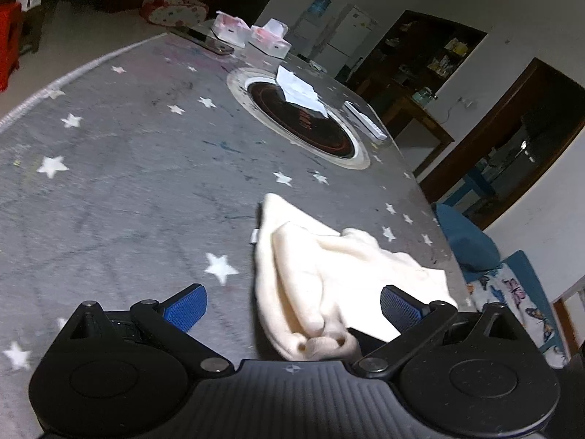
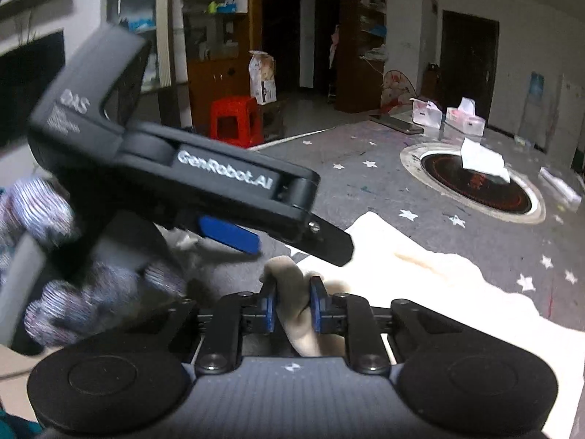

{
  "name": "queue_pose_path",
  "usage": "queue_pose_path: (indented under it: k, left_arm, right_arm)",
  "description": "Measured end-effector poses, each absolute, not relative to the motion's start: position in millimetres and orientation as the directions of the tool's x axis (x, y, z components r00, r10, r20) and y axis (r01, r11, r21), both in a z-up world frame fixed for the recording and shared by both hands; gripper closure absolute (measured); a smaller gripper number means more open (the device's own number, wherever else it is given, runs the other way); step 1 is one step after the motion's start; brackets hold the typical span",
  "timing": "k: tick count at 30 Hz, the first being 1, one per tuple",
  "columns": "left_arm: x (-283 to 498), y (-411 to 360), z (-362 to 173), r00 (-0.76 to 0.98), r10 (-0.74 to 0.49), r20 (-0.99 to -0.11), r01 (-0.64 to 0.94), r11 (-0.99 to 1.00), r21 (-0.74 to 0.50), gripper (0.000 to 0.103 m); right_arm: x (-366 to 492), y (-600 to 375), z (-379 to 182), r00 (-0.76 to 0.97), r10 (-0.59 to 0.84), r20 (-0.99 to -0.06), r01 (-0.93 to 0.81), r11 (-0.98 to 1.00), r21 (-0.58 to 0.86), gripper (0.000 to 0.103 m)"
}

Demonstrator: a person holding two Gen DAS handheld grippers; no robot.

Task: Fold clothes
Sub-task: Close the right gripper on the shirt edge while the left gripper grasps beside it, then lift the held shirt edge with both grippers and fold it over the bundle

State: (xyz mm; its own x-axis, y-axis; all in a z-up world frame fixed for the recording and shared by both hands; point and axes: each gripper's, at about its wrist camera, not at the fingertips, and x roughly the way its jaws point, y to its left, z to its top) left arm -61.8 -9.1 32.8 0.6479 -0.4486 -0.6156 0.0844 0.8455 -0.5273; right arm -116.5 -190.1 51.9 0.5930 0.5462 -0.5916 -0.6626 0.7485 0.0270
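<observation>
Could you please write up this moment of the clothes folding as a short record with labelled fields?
garment: cream cloth, bunched, on the table
surface: grey star-print table cover
left gripper: open, fingers either side of the cloth's near end
right gripper: shut on a fold of the cloth
table centre: round inset burner with white paper lying on it
far edge: two tissue packs
fold state: not yet folded flat

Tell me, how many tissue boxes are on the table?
2. Both sit at the table's far edge, side by side: one tissue box is nearer the phone-like slab, the other tissue box is beside it. More could be hidden outside the view.
</observation>
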Motion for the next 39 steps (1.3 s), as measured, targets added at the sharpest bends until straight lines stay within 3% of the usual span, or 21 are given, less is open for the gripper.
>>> queue_pose_path:
  k: [4, 9, 14, 16, 18, 20, 23, 29, 39]
  left_arm:
    - [-51.1, -9.1, 27.5, 0.632, -0.479, -0.610, 0.050, 0.810, -0.585, 0.002]
    - [-40.5, -7.2, 22.7, 0.612, -0.531, -0.586, 0.027, 0.754, -0.656, 0.011]
    - [-33.9, -7.8, 16.6, 0.584, -0.584, -0.564, 0.014, 0.702, -0.712, 0.028]
    - [-33.7, -7.8, 13.8, 0.580, -0.595, -0.556, 0.006, 0.685, -0.728, 0.031]
    - [-33.8, -9.3, 10.7, 0.568, -0.615, -0.547, 0.004, 0.667, -0.745, 0.042]
    - [-33.0, -11.9, 5.5, 0.552, -0.625, -0.553, -0.005, 0.660, -0.751, 0.062]
    - [-32.7, -15.1, 1.3, 0.546, -0.619, -0.564, -0.011, 0.668, -0.744, 0.076]
    - [-34.4, -18.3, 2.0, 0.550, -0.601, -0.580, 0.005, 0.697, -0.717, 0.081]
    - [-39.2, -23.6, 5.6, 0.558, -0.579, -0.594, 0.029, 0.729, -0.684, 0.081]
  right_arm:
    - [-114.0, -203.2, 55.7, 0.582, 0.578, -0.572, -0.650, 0.753, 0.099, 0.087]
    - [-112.0, -215.3, 60.1, 0.579, 0.603, -0.549, -0.640, 0.753, 0.152, 0.087]
    - [-112.6, -216.0, 61.6, 0.575, 0.619, -0.535, -0.650, 0.743, 0.160, 0.088]
    - [-112.8, -216.9, 61.0, 0.576, 0.623, -0.530, -0.650, 0.742, 0.165, 0.088]
    - [-113.1, -217.6, 60.0, 0.575, 0.627, -0.526, -0.650, 0.740, 0.171, 0.088]
    - [-113.8, -217.3, 58.4, 0.572, 0.629, -0.527, -0.652, 0.738, 0.174, 0.088]
    - [-115.1, -217.8, 55.4, 0.567, 0.628, -0.533, -0.654, 0.737, 0.172, 0.086]
    - [-120.5, -240.0, 52.3, 0.573, 0.626, -0.529, -0.619, 0.753, 0.221, 0.078]
    - [-99.1, -325.5, 43.6, 0.722, 0.392, -0.571, -0.347, 0.918, 0.192, 0.069]
